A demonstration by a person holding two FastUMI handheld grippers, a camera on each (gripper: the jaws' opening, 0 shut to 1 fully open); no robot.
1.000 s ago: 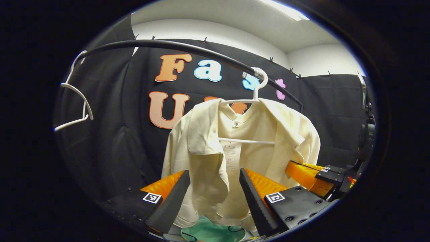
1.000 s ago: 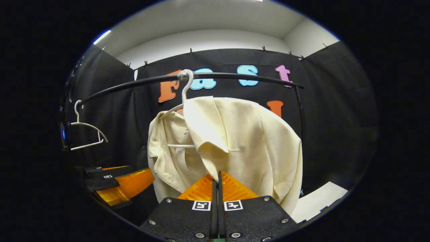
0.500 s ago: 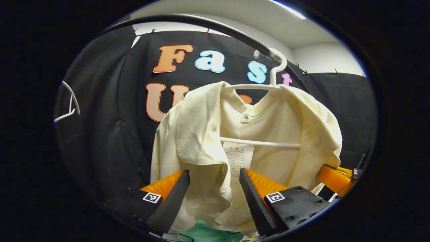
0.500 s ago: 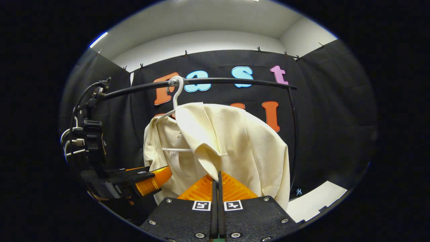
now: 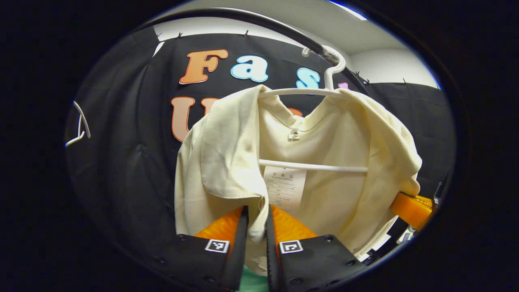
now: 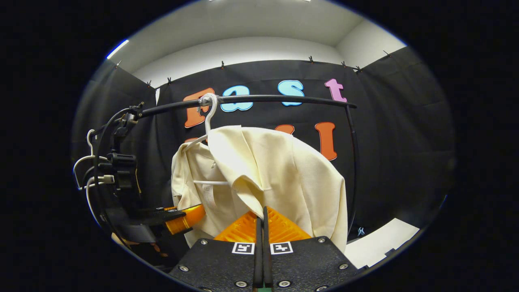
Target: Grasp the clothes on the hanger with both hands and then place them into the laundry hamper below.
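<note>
cream woven cloth shirt (image 5: 332,134) matt and soft-looking, with stitched hems, a small cloth neck tag and a flat white paper label (image 5: 285,188) hanging inside, draped over a smooth, slightly glossy white plastic hanger (image 5: 312,165) hooked on a smooth black rail (image 6: 284,98) with a dull sheen. matt black cloth booth wall (image 6: 397,134) creased and pinned along its top edge by small clips, under a flat matt white ceiling (image 6: 251,24). ribbed, rough-textured pads on the left gripper (image 5: 256,239) fingers, with matt, finely grained black plastic housings carrying glossy bolt heads and printed paper-like square markers, the same finish seen on the right gripper (image 6: 261,239).
</note>
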